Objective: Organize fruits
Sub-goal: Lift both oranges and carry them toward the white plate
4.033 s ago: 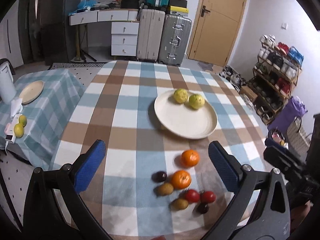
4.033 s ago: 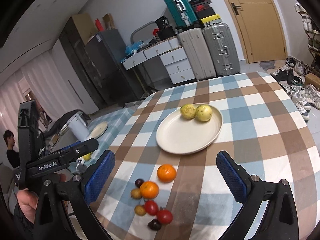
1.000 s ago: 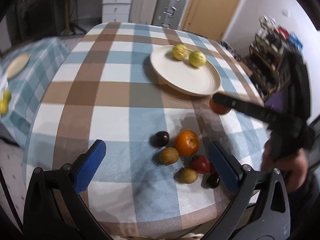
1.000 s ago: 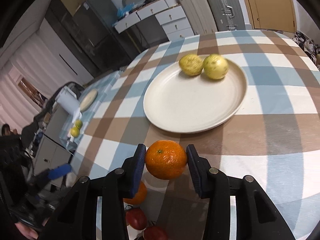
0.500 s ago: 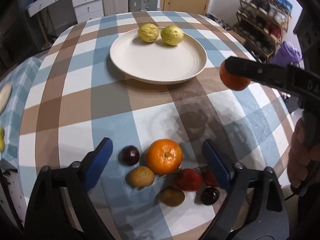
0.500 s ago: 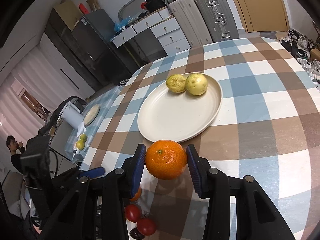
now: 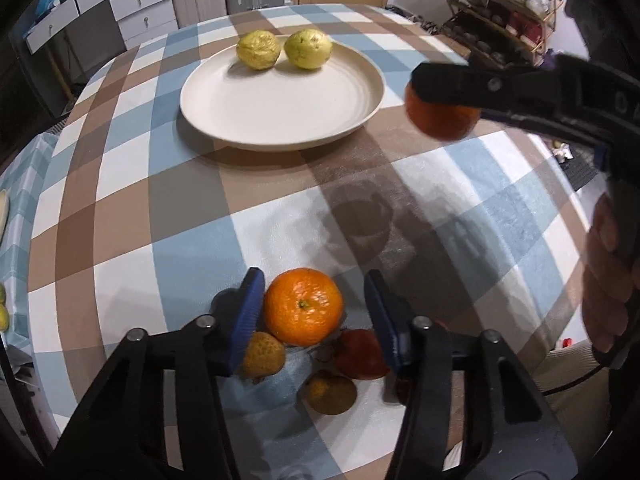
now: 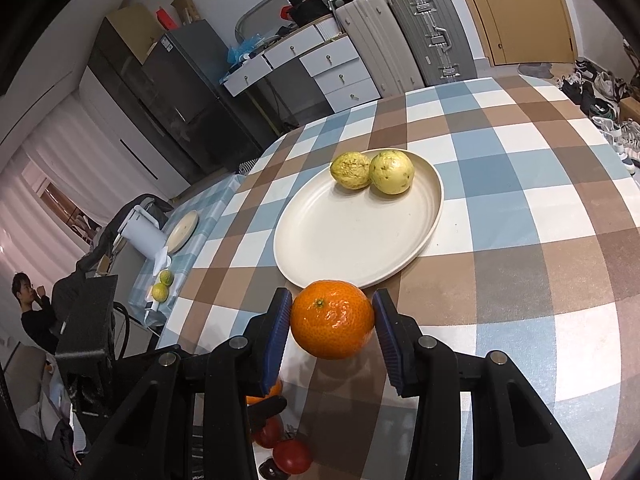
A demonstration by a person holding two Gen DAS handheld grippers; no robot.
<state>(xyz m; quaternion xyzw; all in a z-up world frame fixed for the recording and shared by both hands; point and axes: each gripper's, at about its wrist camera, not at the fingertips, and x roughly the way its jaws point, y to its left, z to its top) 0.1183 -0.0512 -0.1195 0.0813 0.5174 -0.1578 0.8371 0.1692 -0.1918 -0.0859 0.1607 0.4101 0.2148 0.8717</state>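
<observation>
Our right gripper [image 8: 333, 330] is clamped on an orange [image 8: 332, 319], held in the air just short of the plate's [image 8: 320, 248] near rim. Two yellow fruits [image 8: 372, 175] sit touching at the plate's far edge. Our left gripper [image 7: 314, 314] is closing around a second orange [image 7: 303, 306] on the table [image 7: 192, 216] near its front edge; the right pad is not touching yet. Small fruits [image 7: 332, 372] cluster just behind it.
</observation>
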